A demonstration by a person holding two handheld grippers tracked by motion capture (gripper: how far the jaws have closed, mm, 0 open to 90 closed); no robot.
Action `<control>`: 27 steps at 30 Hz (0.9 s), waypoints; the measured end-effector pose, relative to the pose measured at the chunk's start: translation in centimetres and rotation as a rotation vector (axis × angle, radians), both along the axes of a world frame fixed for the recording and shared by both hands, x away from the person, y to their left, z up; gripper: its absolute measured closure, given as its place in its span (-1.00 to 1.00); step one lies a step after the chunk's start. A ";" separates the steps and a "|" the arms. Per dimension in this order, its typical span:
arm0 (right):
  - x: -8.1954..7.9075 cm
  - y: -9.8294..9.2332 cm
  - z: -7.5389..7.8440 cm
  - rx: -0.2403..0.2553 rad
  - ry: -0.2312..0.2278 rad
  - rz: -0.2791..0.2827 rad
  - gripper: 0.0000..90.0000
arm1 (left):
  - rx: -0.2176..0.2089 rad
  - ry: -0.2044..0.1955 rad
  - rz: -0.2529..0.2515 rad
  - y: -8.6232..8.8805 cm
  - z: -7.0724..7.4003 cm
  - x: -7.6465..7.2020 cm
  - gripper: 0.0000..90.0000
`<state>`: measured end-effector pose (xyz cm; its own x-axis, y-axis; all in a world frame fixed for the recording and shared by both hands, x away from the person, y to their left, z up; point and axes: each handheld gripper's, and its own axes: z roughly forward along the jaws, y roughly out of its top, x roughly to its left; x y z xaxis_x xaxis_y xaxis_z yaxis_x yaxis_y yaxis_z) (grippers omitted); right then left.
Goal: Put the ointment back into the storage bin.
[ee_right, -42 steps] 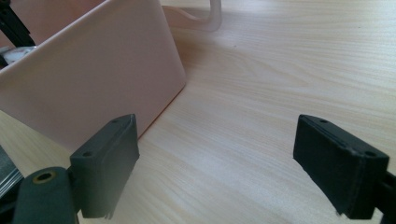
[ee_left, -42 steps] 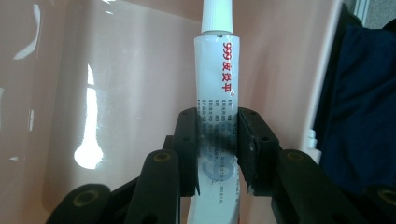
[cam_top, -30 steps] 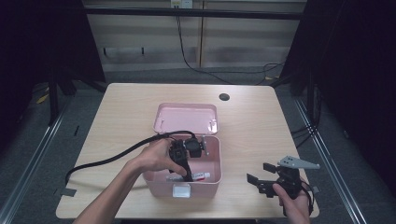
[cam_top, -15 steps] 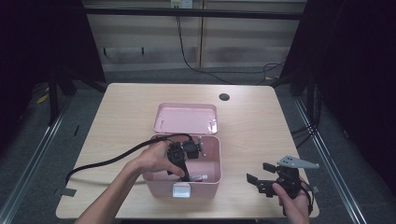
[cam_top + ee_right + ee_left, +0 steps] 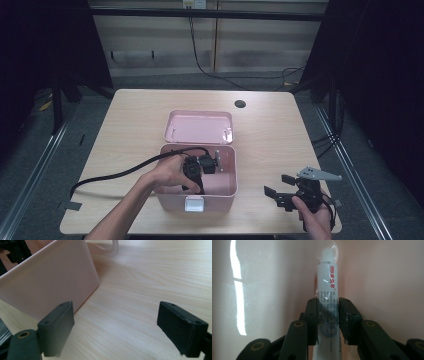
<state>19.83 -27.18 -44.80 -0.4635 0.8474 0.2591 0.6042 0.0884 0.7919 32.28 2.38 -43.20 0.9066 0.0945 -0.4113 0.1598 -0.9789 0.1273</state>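
Wooden table holds my open pink box. My left gripper squeezes a white tube down inside it, to lay it there. My right gripper waits wide open beside the box.

A pale wooden worktop with rounded corners stands on a dark grey floor. Near its far edge, right of the middle, sits a small dark round hole. Behind the worktop runs a light panelled wall, and black cables hang down it and trail across the floor toward the right. A strip of grey tape sticks to the worktop's near left corner. A metal rail runs along the floor on the left.
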 end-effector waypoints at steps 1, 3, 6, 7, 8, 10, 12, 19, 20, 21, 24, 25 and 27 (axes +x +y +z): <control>0.0 0.0 0.0 -0.001 0.001 -0.001 -0.69 | 0.001 0.001 0.000 0.0 -0.1 0.0 0.56; 0.0 0.0 0.0 0.000 0.001 -0.001 -0.69 | 0.004 0.004 0.016 -0.1 -0.2 0.1 0.56; 0.0 0.0 0.0 0.000 0.000 0.000 -0.69 | 0.009 0.008 0.018 -0.2 -0.3 0.1 0.56; 0.0 0.0 0.0 -0.001 0.000 0.000 -0.69 | 0.008 0.010 0.018 -0.2 -0.5 0.2 0.56; 0.0 0.0 0.0 0.000 0.000 0.002 -0.69 | 0.010 0.013 0.016 -0.2 -0.6 0.2 0.56; 0.0 0.0 0.0 0.000 0.000 0.002 -0.69 | 0.014 0.013 0.015 -0.3 -0.6 0.2 0.56; 0.0 0.0 0.0 0.000 0.001 0.000 -0.69 | 0.019 0.018 0.008 -0.3 -0.8 0.1 0.56; 0.0 0.0 0.0 -0.001 0.002 -0.004 -0.69 | 0.022 0.020 0.013 -0.3 -0.9 0.1 0.55; 0.0 0.0 0.0 -0.002 0.001 -0.004 -0.69 | 0.020 0.020 0.011 -0.3 -0.8 0.2 0.55; 0.0 0.0 0.0 -0.003 -0.002 -0.002 -0.69 | 0.015 0.020 0.021 -0.2 -0.7 0.2 0.53; 0.0 0.0 0.0 -0.002 -0.002 -0.002 -0.69 | 0.016 0.011 0.026 -0.2 -0.5 0.3 0.46; 0.0 0.0 0.0 -0.002 0.000 -0.003 -0.69 | 0.010 0.003 0.037 -0.1 -0.3 0.4 0.45; 0.0 0.0 0.0 -0.003 -0.001 -0.003 -0.69 | -0.002 -0.003 0.053 0.1 0.2 0.5 0.39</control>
<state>19.79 -27.21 -44.75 -0.4612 0.8495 0.2564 0.6037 0.0886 0.7923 32.78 2.49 -43.00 0.9015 0.1414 -0.4091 0.2108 -0.9689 0.1297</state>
